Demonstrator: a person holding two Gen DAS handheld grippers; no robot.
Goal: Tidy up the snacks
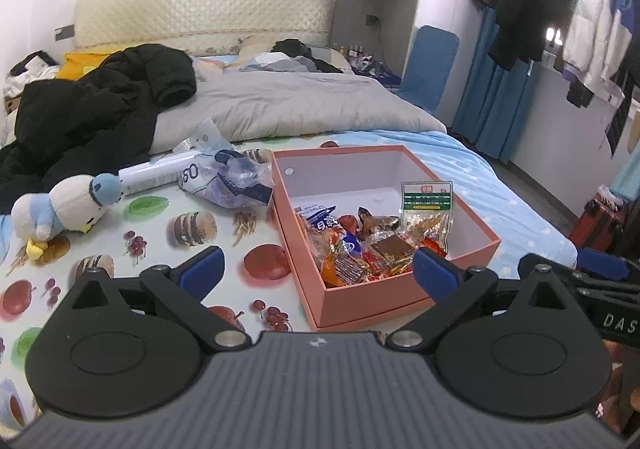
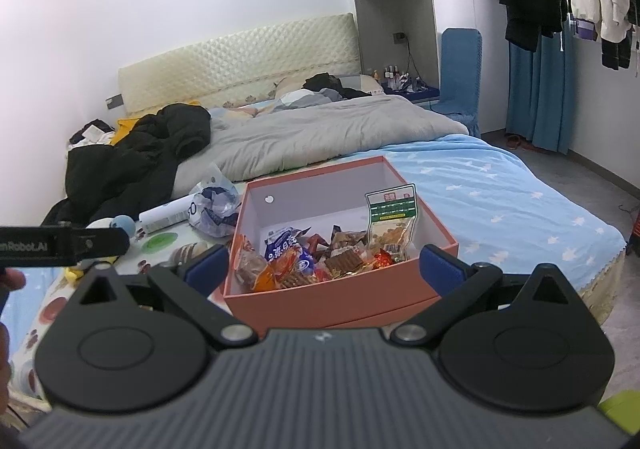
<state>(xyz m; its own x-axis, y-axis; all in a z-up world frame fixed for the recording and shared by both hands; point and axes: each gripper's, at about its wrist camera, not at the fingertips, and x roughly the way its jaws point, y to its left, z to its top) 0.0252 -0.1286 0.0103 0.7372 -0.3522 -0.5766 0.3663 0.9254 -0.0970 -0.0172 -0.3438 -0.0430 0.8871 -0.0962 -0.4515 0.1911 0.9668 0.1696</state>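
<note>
An orange-pink box (image 1: 360, 305) (image 2: 320, 309) sits on the bed, its near half filled with several wrapped snacks (image 1: 360, 249) (image 2: 304, 261). A clear packet with a green label (image 1: 427, 205) (image 2: 392, 217) leans upright against the box's right wall. My left gripper (image 1: 318, 269) is open, its blue pads spread wide just short of the box's near left corner, with nothing between them. My right gripper (image 2: 324, 265) is open too, straddling the box's near wall from in front, holding nothing. The right gripper also shows at the left wrist view's right edge.
A crumpled clear plastic bag (image 1: 232, 177) and a white tube (image 1: 156, 175) lie left of the box. A plush bird (image 1: 64, 209) rests further left on the fruit-print sheet. A black jacket (image 1: 100, 105) and a grey duvet (image 1: 300, 105) cover the far bed.
</note>
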